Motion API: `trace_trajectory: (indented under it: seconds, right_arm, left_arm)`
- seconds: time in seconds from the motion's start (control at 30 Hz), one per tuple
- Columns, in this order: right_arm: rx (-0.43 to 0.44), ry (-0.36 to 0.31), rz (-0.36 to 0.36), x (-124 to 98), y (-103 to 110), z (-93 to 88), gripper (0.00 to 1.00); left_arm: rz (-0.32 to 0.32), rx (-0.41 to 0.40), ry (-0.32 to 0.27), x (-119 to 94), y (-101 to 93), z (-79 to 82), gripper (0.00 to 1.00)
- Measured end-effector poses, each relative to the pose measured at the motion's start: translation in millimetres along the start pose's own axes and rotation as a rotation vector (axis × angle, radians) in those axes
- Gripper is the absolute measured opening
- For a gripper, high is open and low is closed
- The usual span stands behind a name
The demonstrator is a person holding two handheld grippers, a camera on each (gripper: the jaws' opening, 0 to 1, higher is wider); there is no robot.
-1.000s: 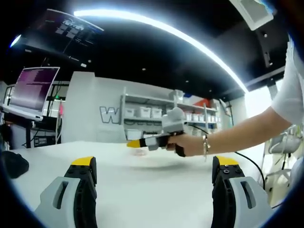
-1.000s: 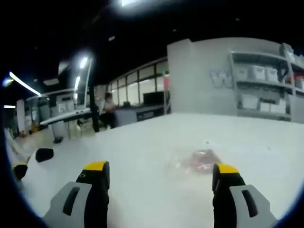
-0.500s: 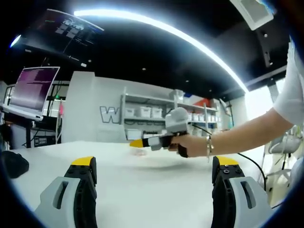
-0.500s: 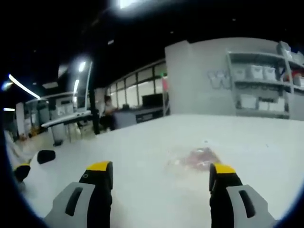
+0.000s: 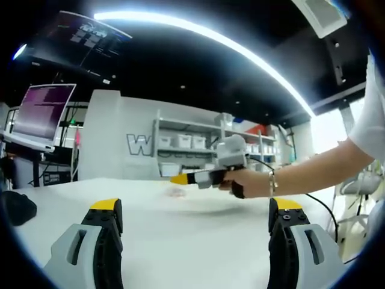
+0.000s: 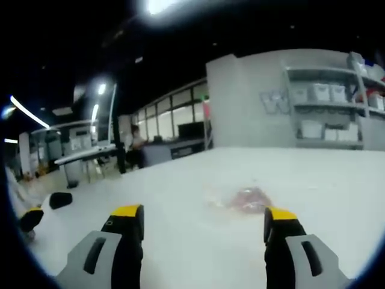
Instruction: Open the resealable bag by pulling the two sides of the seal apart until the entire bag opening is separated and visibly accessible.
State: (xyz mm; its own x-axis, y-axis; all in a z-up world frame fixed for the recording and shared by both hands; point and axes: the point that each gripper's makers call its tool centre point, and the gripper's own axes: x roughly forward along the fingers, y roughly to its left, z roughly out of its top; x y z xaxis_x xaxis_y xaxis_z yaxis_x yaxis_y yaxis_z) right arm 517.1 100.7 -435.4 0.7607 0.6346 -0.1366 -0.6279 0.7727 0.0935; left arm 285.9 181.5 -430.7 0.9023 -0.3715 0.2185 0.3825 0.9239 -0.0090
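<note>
Left gripper (image 5: 195, 214): jaws spread wide, yellow-tipped, nothing between them; they hang over the bare white table (image 5: 192, 253) and touch nothing.
Right gripper (image 6: 201, 220): jaws wide apart and empty in the right gripper view, above the table, touching nothing. In the left gripper view it appears from the right, held level over the table, yellow tips pointing left.
Hand (image 5: 248, 182): wrapped around the right gripper's handle, a bracelet at the wrist, the bare forearm reaching in from the right edge.
Resealable bag (image 6: 248, 198): a clear, blurred pouch with reddish contents, lying flat on the table ahead of the right gripper's jaws and apart from them, nearer the right-hand jaw. In the left gripper view it is a faint pink patch just below the right gripper's tips. Whether its seal is shut cannot be told.
Black object (image 5: 17, 208): on the table at the left edge.
Shelving (image 5: 192, 144): white bins on racks against the far wall.
Monitor (image 5: 42, 111): lit purple, upper left.
</note>
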Motion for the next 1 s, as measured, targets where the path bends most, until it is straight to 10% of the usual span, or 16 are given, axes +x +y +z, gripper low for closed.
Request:
trace_trajectory:
  seconds: [1.0]
  right_arm:
    - [0.019,-0.020,-0.017,-23.2,-15.4,-0.6,0.74]
  left_arm:
    - [0.001,-0.017,0.002,1.2,4.2,-1.3,0.99]
